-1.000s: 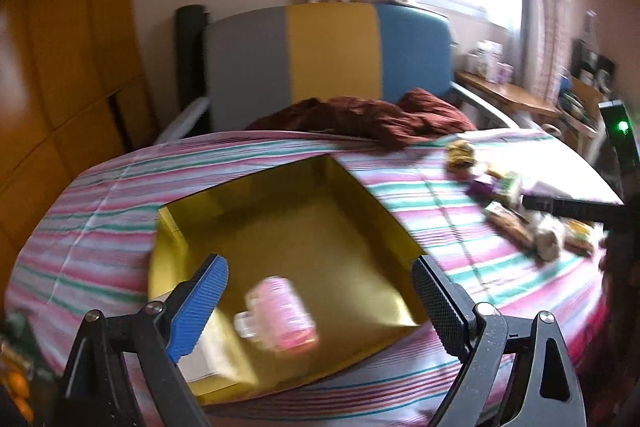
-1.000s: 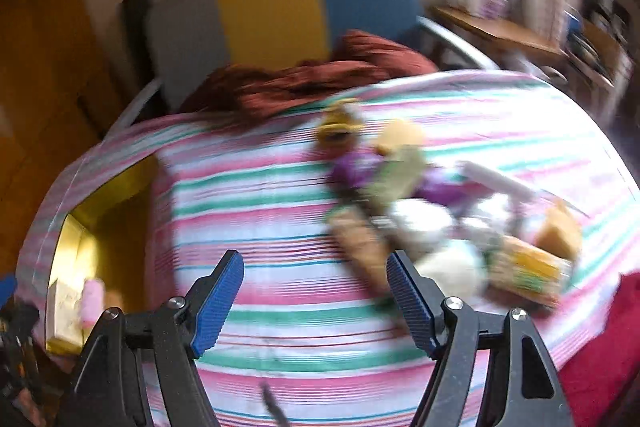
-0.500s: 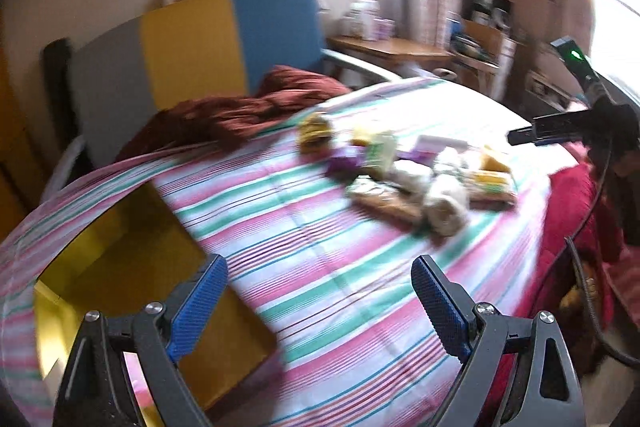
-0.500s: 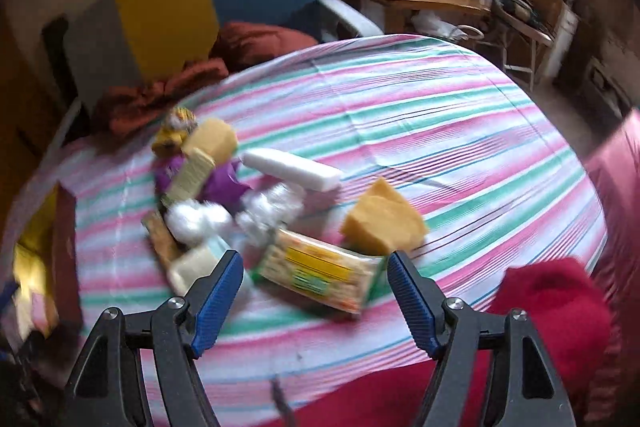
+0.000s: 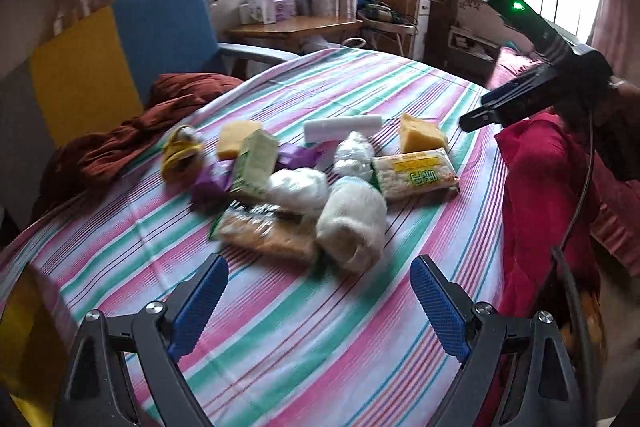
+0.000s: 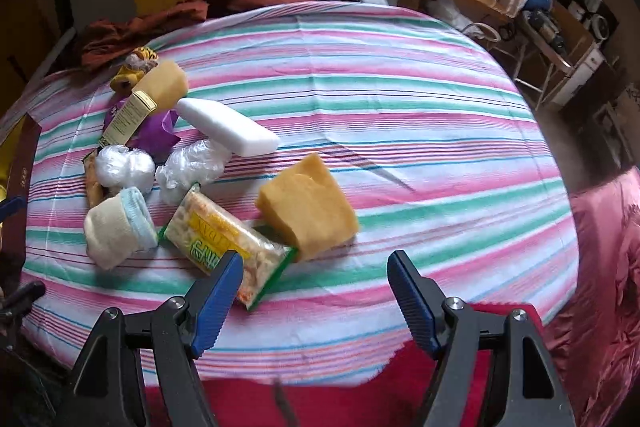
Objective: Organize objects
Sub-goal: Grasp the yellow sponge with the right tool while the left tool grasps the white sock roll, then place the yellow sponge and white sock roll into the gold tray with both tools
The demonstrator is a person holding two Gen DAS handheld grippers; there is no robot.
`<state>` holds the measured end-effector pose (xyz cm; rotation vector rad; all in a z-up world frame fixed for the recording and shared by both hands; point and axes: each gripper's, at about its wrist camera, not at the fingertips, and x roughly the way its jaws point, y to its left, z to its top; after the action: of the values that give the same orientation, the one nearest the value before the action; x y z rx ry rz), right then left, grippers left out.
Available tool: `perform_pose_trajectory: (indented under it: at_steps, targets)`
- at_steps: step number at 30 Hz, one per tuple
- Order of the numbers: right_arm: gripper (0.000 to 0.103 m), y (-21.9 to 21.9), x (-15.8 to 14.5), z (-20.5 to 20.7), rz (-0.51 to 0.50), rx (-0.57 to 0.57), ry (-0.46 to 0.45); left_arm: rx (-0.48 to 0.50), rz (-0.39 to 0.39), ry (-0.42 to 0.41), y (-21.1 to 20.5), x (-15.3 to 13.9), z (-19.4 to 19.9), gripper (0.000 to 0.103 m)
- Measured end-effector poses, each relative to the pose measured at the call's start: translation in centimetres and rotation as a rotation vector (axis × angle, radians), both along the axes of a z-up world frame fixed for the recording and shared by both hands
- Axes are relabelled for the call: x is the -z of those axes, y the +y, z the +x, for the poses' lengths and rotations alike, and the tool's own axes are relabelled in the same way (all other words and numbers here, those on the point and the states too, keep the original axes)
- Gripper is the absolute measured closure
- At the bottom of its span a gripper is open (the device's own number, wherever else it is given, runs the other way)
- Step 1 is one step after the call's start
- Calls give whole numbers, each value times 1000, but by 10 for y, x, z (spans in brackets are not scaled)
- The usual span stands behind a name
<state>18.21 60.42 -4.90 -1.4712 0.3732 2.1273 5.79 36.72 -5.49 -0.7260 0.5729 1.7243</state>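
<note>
A pile of small items lies on the striped tablecloth (image 6: 400, 115): a yellow sponge wedge (image 6: 308, 207), a noodle packet (image 6: 224, 243), a rolled cream sock (image 6: 116, 227), two clear plastic wads (image 6: 192, 163), a white foam block (image 6: 228, 127), a purple wrapper and a plush toy. The same pile shows in the left wrist view, with the sock (image 5: 352, 223) and a biscuit packet (image 5: 264, 231) nearest. My left gripper (image 5: 320, 303) is open and empty, just short of the sock. My right gripper (image 6: 316, 295) is open and empty, above the noodle packet and sponge.
The gold box's corner (image 5: 24, 339) shows at the far left; its brown outer wall (image 6: 20, 163) shows in the right wrist view. A dark red cloth (image 5: 132, 131) lies at the table's far edge by a blue and yellow chair (image 5: 120, 43). Red fabric (image 6: 360, 399) lies below the near edge.
The left gripper has swung right, away from the gold box with the pink item in it, and now faces the pile. The right gripper has pulled back and turned right over the pile.
</note>
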Motion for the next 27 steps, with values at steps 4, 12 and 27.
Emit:
perform_pose_trajectory:
  at_steps: [4, 12, 27]
  targets:
    - [27, 10, 17, -25, -28, -49, -71, 31, -13, -11, 17, 8, -2, 11]
    - [30, 26, 51, -54, -53, -74, -210, 80, -38, -24, 45, 24, -9, 15]
    - [46, 46, 17, -20, -49, 95, 10, 90, -57, -103, 49, 35, -4, 55]
